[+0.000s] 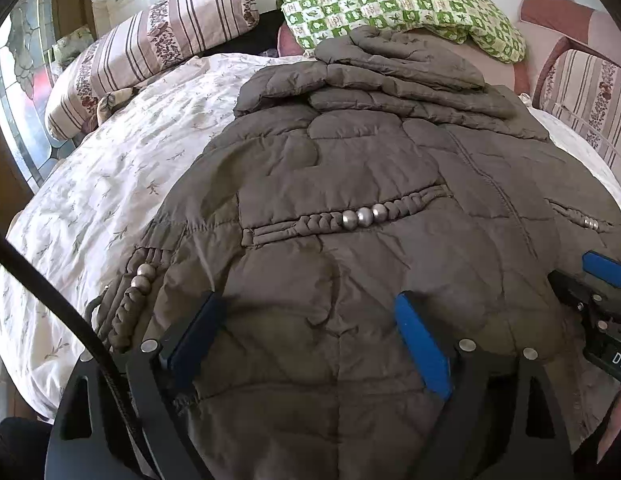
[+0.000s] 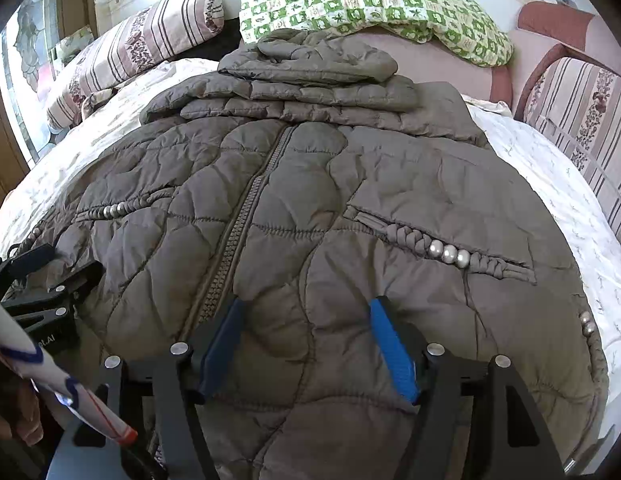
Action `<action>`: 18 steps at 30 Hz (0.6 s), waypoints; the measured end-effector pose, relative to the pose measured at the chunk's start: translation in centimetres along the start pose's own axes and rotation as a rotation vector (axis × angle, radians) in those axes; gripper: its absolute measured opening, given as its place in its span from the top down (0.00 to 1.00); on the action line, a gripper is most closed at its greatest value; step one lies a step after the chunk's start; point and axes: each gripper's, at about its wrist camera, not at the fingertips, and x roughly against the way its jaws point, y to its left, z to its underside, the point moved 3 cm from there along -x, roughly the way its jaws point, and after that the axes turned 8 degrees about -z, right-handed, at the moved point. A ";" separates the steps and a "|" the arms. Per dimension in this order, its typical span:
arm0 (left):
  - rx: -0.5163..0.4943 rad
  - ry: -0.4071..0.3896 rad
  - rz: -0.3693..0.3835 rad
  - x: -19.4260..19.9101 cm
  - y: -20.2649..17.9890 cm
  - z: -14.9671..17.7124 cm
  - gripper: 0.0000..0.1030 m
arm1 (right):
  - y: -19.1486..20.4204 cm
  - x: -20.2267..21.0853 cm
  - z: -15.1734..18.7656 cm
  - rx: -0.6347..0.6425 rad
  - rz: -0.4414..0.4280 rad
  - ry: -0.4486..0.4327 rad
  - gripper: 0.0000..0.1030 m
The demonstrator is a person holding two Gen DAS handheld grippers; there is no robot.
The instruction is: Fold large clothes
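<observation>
Left-wrist view: both tongs — left gripper (image 1: pixel 306 338), right gripper (image 2: pixel 306 346) — spread, empty, over jacket (image 1: pixel 370 184) hem | hem contact unclear | next: pinch hem, fold toward hood (image 2: pixel 310 58).

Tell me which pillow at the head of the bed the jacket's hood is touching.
The green checked pillow: the brown jacket's folded hood reaches its lower edge. The striped floral pillow lies off to the left, apart from the jacket.

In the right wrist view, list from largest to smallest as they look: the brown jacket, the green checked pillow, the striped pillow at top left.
1. Jacket, though nearest the camera.
2. Green checked pillow.
3. Striped pillow.
</observation>
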 end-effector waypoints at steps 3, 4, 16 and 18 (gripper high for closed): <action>0.011 0.002 -0.007 -0.1 0.1 0.1 0.11 | 0.0 0.0 0.1 -0.005 0.011 0.000 0.26; 0.017 0.007 -0.010 -0.1 0.2 0.2 0.10 | -0.1 0.1 0.1 -0.009 0.014 0.001 0.24; 0.029 -0.008 -0.001 0.0 0.4 0.7 0.06 | -1.0 0.2 0.8 -0.051 0.014 0.004 0.09; 0.038 -0.018 -0.009 0.1 0.4 0.9 0.06 | -1.1 0.3 1.0 -0.042 0.013 -0.006 0.09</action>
